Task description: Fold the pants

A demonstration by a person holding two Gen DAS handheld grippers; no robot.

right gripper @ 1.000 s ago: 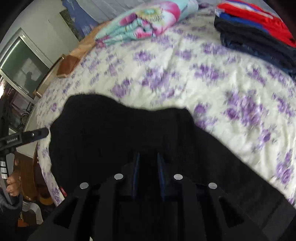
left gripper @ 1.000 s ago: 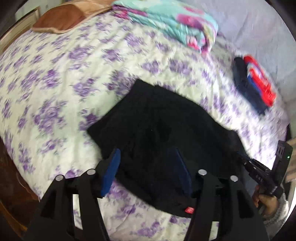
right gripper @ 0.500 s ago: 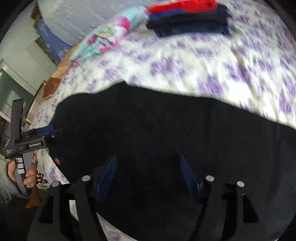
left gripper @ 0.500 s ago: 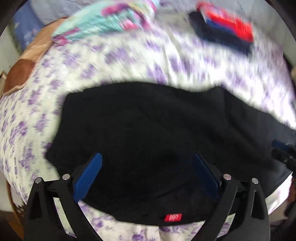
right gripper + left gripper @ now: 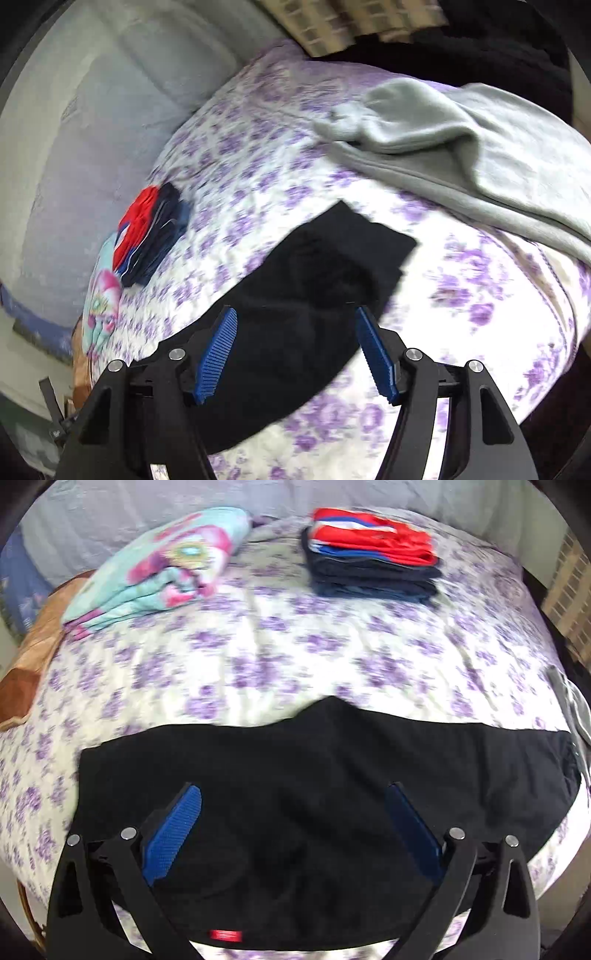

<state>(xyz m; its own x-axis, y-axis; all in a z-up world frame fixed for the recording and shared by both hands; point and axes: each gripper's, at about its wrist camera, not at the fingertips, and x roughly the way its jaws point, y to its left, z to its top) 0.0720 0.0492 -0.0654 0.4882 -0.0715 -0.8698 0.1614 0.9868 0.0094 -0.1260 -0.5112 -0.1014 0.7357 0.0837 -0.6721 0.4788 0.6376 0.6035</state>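
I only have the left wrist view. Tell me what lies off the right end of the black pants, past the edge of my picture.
Observer: A loose grey garment lies unfolded on the floral bedspread, beyond the end of the black pants.
Operator: Report the right gripper.
Observer: The right gripper is open above the pants' end; its jaws opened just now and no cloth sits between the pads.
Operator: Describe that end of the pants.
Observer: It shows layered edges with a squared corner, flat on the bedspread and apart from the grey garment.
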